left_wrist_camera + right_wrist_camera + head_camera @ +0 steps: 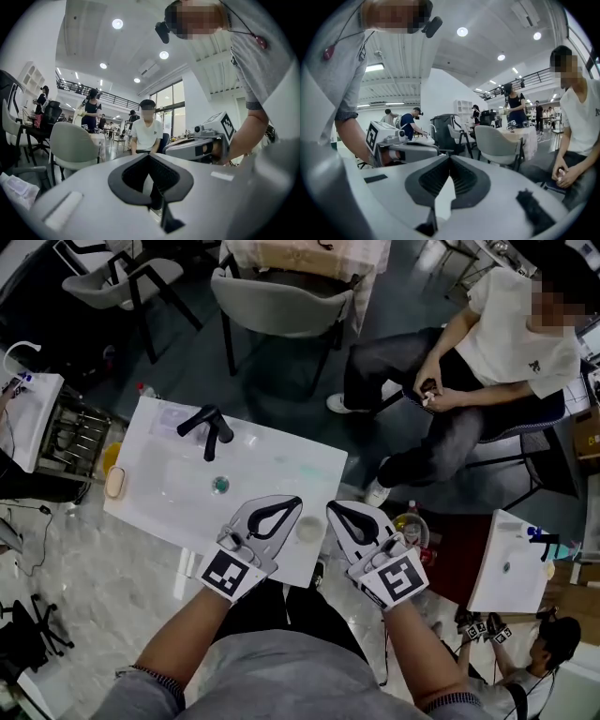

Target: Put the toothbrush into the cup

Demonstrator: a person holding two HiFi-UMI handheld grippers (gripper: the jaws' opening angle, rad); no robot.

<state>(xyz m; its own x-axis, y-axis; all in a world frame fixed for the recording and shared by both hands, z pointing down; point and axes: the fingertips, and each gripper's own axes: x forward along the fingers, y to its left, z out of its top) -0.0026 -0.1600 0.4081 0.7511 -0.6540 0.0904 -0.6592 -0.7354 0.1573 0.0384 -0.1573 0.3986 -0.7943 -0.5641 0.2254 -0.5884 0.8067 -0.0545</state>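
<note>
Setting: large open-plan laboratory hall
Work station: free-standing white washbasin top with black tap, just ahead of the left gripper and the right gripper
Repeat station: second like basin, well to the right of the right gripper
Furnishing: grey chair beyond the basin
Building: ceiling downlights, mezzanine railing, glazed wall, far ahead of the left gripper
Occupants: seated person ahead and right of the right gripper

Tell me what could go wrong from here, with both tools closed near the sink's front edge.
The cup stands near the front edge of the white sink top, between the left tool and right tool; a sideways nudge could tip it off. Both tools are shut, so nothing can be gripped until one opens. No toothbrush shows in any view.
</note>
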